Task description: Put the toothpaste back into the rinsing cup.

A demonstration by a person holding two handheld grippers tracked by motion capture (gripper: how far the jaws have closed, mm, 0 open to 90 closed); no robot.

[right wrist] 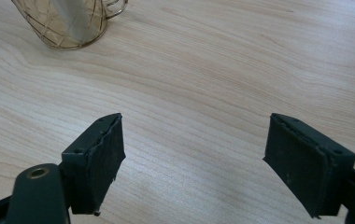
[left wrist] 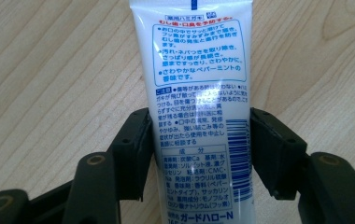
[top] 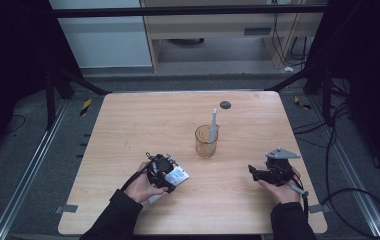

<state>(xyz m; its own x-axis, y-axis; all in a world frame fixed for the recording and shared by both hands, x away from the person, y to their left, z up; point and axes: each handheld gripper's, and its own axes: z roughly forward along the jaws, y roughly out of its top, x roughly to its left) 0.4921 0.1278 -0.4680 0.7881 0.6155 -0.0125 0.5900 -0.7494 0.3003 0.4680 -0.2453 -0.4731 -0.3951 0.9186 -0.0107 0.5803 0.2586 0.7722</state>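
Observation:
A white toothpaste tube (left wrist: 196, 84) with blue print lies flat on the wooden table (top: 128, 125). My left gripper (left wrist: 199, 149) is shut on it, one black jaw pressed against each long edge. From above, the left gripper (top: 162, 171) sits over the tube (top: 179, 176) at the front left. My right gripper (top: 252, 172) rests at the front right, jaws pointing left. Its jaws (right wrist: 194, 158) stand wide open over bare wood with nothing between them.
An amber glass cup (top: 206, 142) stands mid-table with a pale upright item (top: 213, 121) in it; the cup (right wrist: 68, 23) also lies ahead and left of the right gripper. A small black disc (top: 225, 104) sits near the far edge.

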